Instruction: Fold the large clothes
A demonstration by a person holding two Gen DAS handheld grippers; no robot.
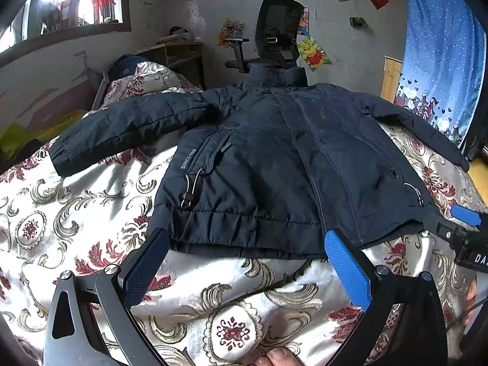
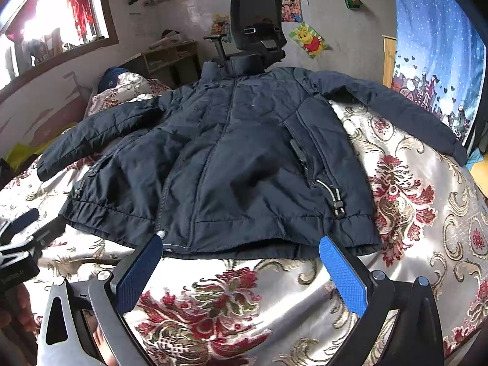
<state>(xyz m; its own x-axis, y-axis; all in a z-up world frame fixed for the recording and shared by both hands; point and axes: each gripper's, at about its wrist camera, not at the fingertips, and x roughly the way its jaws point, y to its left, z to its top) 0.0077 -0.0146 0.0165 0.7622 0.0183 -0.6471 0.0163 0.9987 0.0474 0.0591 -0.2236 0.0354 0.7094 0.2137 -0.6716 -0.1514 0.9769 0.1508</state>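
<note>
Navy puffer jacket lying flat, front up, on the floral bedspread.

Left gripper and right gripper hover spread at the hem, holding nothing (padded, slippery, light I'd guess); pinch cuffs or hem corners, collar's farthest.

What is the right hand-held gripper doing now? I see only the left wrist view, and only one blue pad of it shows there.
Observer: The right hand-held gripper is open, its fingers wide apart at the hem of the dark navy padded jacket, closed on nothing.
Operator: Is there any fastener on that hem?
Observer: Yes, a small round metal snap button sits at the zip's lower end, beside the gripper's left finger.
</note>
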